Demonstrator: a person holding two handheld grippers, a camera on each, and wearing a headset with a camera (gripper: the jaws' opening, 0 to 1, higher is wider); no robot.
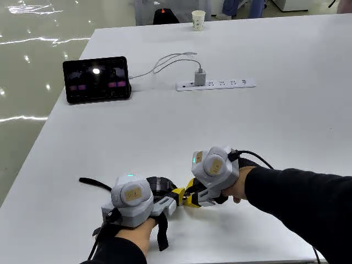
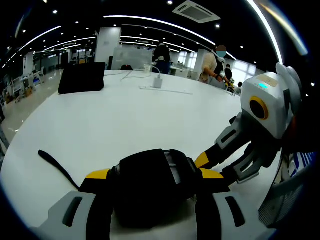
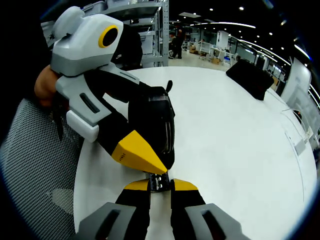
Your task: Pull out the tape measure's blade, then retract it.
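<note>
- Toward the upper left of the head view, a dark tablet (image 1: pixel 97 79) lies on the white table (image 1: pixel 286 110).
- Right of it, at upper centre, sits a white power strip (image 1: pixel 215 84) with a charger (image 1: pixel 199 76) plugged in; its cable (image 1: pixel 165 63) loops back to the tablet.
- At the top edge stands a paper cup (image 1: pixel 198 20), well apart from the work.
- Nothing lies between the two tools at the bottom of the head view; they meet nose to nose.
- At lower centre of the left gripper view, the black tape measure (image 2: pixel 150 192) rests on the table, its strap (image 1: pixel 91 182) trailing off to the left.
- The left gripper (image 1: pixel 168 191) has its jaws wide, pressed against both sides of the case.
- The right gripper (image 3: pixel 159 186) has its jaws nearly together, pinching the blade tip (image 3: pixel 159 179) just beside the case mouth; hardly any blade shows.
</note>
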